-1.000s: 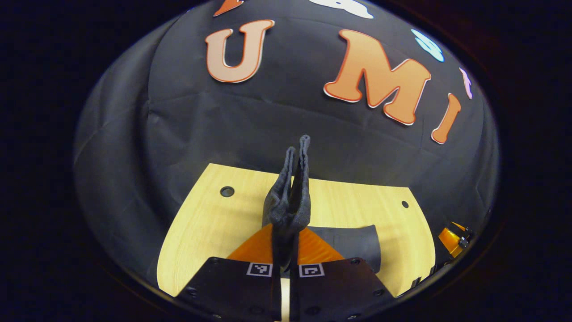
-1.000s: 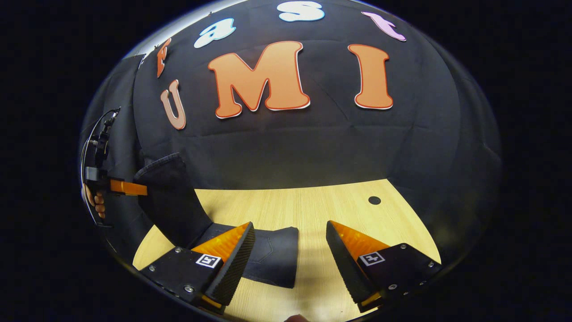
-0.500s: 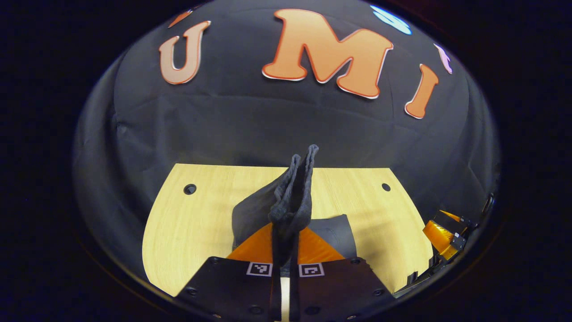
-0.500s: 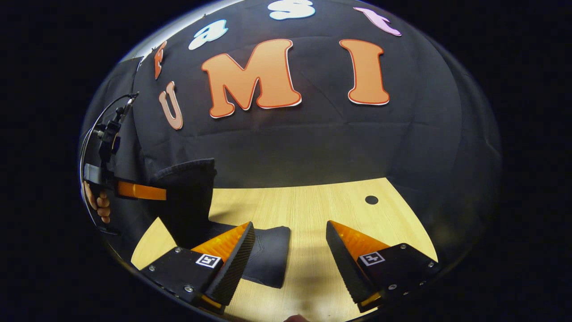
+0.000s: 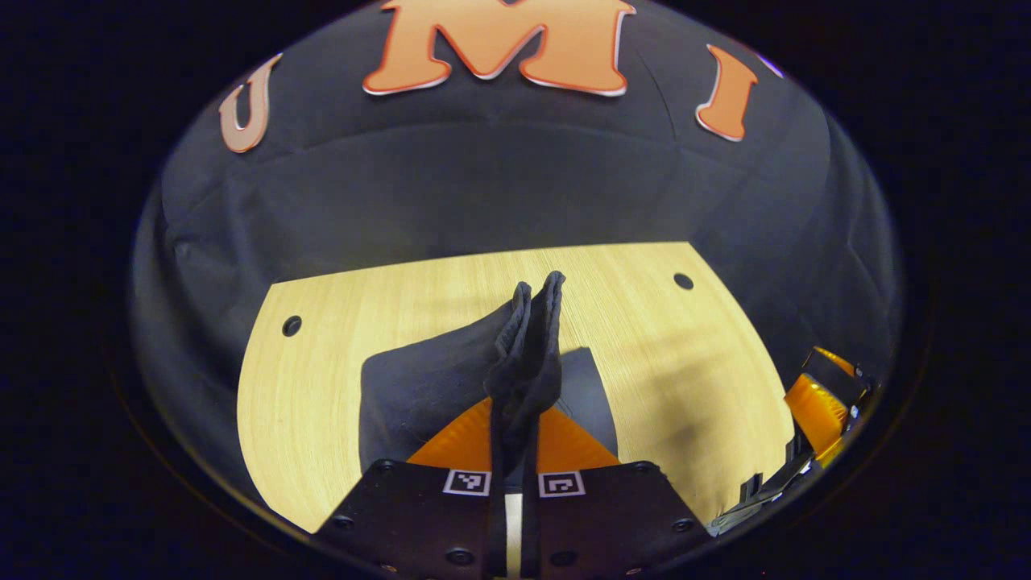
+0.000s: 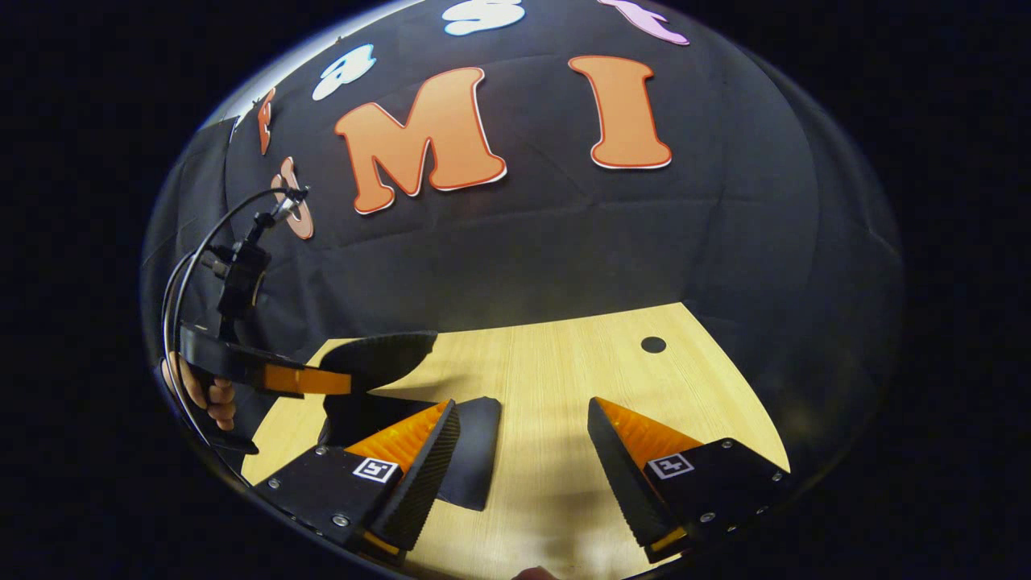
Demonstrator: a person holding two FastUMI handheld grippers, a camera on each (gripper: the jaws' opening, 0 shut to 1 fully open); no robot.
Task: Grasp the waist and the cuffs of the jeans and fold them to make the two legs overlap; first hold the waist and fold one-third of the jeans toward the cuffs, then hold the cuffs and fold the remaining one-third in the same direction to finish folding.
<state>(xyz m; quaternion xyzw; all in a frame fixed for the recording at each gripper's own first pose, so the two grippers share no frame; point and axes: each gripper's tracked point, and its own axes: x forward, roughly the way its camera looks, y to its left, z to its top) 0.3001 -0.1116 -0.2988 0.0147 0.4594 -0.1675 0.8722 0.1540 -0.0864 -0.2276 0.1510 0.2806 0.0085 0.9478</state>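
Behind left tool (image 5: pixel 513 419): jeans (image 5: pixel 419 387) half-hidden.

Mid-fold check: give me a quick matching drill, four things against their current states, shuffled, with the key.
Things:
1. left gripper
2. right gripper
3. jeans
4. wooden table

States:
A. open, hovering over the table with nothing between its fingers
B. partly folded on the table, one end lifted
C. bare light wood with a round hole near the far edge
D. shut on a bunched edge of the denim

Pairs: 1-D, 2-A, 3-B, 4-C
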